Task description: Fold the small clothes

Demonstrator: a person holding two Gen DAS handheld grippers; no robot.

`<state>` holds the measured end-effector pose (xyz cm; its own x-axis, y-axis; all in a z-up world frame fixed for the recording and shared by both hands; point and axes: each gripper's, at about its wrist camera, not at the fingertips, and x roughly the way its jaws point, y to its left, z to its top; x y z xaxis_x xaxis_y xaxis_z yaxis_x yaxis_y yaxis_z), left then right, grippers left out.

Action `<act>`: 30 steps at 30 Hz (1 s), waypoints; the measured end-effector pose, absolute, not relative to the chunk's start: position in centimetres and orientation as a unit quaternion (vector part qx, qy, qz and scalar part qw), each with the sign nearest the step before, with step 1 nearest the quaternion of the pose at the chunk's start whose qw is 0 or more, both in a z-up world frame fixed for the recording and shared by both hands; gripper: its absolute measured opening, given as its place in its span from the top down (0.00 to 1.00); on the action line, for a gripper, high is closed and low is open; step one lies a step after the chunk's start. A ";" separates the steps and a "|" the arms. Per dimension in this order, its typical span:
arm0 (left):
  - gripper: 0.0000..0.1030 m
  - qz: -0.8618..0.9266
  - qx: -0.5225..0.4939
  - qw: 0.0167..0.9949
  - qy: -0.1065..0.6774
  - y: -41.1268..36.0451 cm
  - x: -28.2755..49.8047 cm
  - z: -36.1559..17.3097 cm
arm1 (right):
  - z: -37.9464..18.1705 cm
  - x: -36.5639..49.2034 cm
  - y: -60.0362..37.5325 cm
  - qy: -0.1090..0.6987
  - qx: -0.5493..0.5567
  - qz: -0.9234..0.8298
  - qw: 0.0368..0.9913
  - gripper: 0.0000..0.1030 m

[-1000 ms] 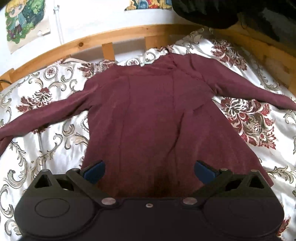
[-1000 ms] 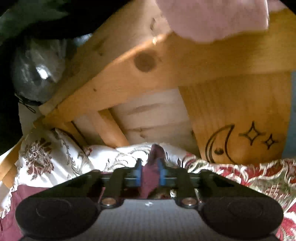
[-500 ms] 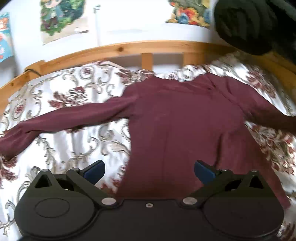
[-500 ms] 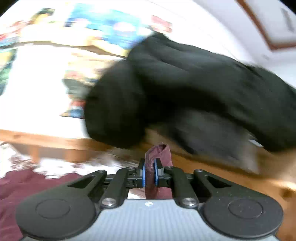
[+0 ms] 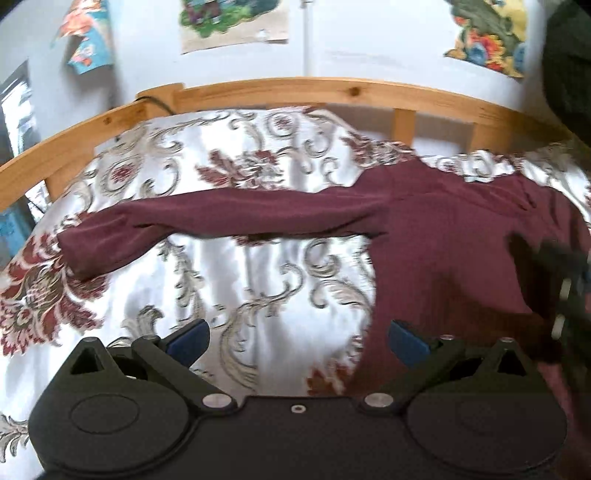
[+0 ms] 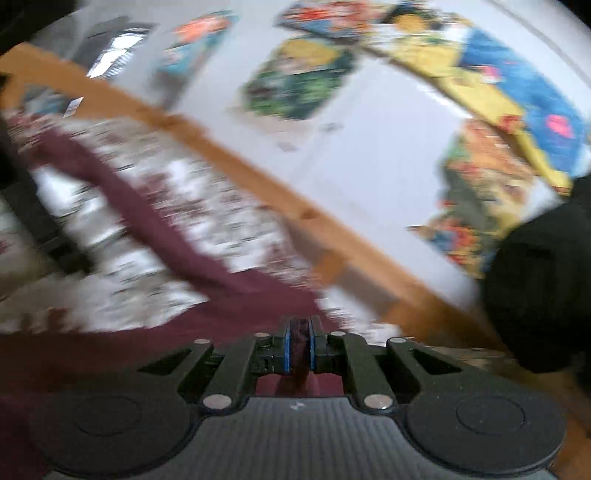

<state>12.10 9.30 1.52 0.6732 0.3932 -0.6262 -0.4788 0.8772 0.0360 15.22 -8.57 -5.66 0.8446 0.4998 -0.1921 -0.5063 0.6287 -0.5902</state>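
Lay spread on the floral bedspread (image 5: 258, 280), maroon top (image 5: 443, 236), one sleeve stretched left. Left gripper (image 5: 297, 338) gaped apart above the cover, empty. Right gripper (image 6: 299, 349) clamped on maroon cloth.

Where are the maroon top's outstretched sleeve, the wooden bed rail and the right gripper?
outstretched sleeve (image 5: 236, 218): left wrist view, mid-sleeve.
wooden bed rail (image 5: 332, 90): left wrist view, top bar.
right gripper (image 6: 300, 349): right wrist view, between pads pinching maroon cloth.

We see a wooden bed frame (image 5: 332, 86) running along a pale wall (image 5: 369, 44) hung with colourful posters (image 5: 232, 22). The bed wears a white cover (image 5: 229, 280) patterned with dark red flowers and grey scrolls, lit by soft daylight.
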 end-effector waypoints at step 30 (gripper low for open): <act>0.01 0.042 -0.009 0.939 0.341 4.1 18.7 -3.9 | -6.1 20.4 -22.4 0.216 -0.155 0.195 0.944 0.15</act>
